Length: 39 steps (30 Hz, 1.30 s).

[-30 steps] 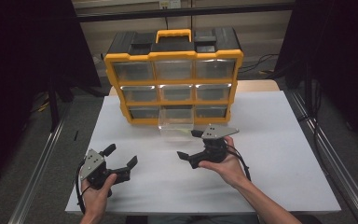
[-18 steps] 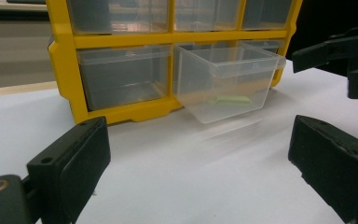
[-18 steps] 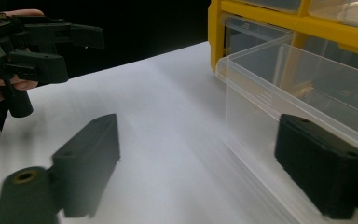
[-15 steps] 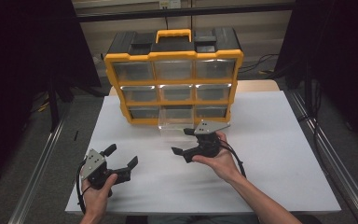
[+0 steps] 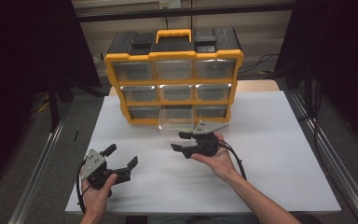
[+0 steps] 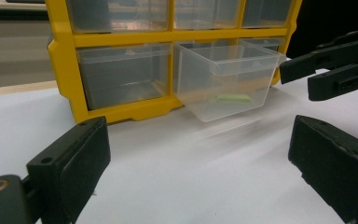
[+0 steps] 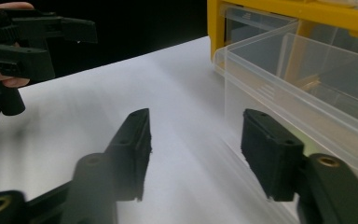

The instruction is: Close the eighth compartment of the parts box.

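Observation:
A yellow and black drawer cabinet (image 5: 172,79) stands at the back of the white table (image 5: 270,154). Its bottom middle clear drawer (image 5: 177,122) is pulled out, and something small and green (image 6: 230,98) lies in it. My right gripper (image 5: 179,141) hovers just in front of that drawer, pointing left. Its jaws have just been closing and stand partly open with nothing between them; the drawer (image 7: 307,79) is beside its right jaw. My left gripper (image 5: 121,155) rests at the near left, open and empty, facing the drawer (image 6: 223,79).
The cabinet's other clear drawers (image 5: 172,69) are pushed in. Metal rails (image 5: 37,177) run along both sides of the table. White tabletop lies between the two grippers and to the right.
My right gripper has shifted a little left and toward the pulled-out drawer, and its jaws have narrowed. The left gripper has kept still.

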Available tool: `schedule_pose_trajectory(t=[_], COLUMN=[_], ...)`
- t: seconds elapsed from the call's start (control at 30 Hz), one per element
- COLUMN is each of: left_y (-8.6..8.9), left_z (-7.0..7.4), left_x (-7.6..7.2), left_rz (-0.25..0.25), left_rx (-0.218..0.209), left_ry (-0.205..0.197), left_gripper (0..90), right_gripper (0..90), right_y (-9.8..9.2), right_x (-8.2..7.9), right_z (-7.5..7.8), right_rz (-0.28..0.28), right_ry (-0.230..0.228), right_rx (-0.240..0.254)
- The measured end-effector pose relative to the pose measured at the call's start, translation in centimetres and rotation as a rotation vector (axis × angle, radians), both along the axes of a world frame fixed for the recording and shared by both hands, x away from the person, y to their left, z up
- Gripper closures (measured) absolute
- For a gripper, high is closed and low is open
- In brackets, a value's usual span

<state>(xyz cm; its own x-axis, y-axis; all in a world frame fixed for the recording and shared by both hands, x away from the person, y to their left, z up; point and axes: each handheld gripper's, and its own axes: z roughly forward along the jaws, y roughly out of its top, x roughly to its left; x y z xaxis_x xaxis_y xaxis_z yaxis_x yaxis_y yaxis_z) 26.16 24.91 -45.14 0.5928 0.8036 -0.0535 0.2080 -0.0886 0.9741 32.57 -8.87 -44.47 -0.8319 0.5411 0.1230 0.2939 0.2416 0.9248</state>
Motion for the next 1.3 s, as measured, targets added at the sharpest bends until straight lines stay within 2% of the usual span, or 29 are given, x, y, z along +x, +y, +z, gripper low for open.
schedule_pose_trajectory(t=[0.23, 0.33, 0.43, 0.6, 0.87, 1.07, 1.17, 1.3], left_y=[0.1, 0.1, 0.1, 0.1, 0.1, 0.1, 0.1, 0.1], left_z=[0.0, 0.0, 0.0, 0.0, 0.0, 0.0, -0.1, -0.1], left_x=[0.0, 0.0, 0.0, 0.0, 0.0, 0.0, 0.1, 0.1], left_rz=[-0.005, -0.004, 0.001, 0.002, -0.004, 0.001, -0.003, -0.005], left_rx=[0.001, -0.001, 0.007, 0.003, 0.004, 0.006, 0.003, 0.010], left_ry=[-0.003, -0.002, 0.000, 0.000, -0.003, -0.002, 0.004, 0.002], left_gripper=[5.6, 5.6, 5.5, 5.6, 5.6, 5.5, 5.5, 5.5], right_gripper=[63.0, 74.9, 83.1, 89.4, 90.0, 90.0, 90.0, 90.0], right_y=[0.1, 0.0, -0.2, -0.5, -0.5, -0.2, 0.1, 0.2], right_x=[0.0, -0.1, -0.1, -0.1, -0.2, 0.1, 0.4, 0.8], right_z=[-0.4, -0.5, -0.5, -0.5, -0.8, -1.1, -0.6, -0.3], right_rz=[0.003, 0.003, 0.001, 0.009, 0.024, 0.010, 0.008, 0.002], right_ry=[-0.002, -0.005, 0.000, 0.003, 0.006, -0.005, -0.021, -0.014], right_rx=[-0.010, -0.014, -0.019, -0.007, -0.006, -0.022, -0.034, -0.046])
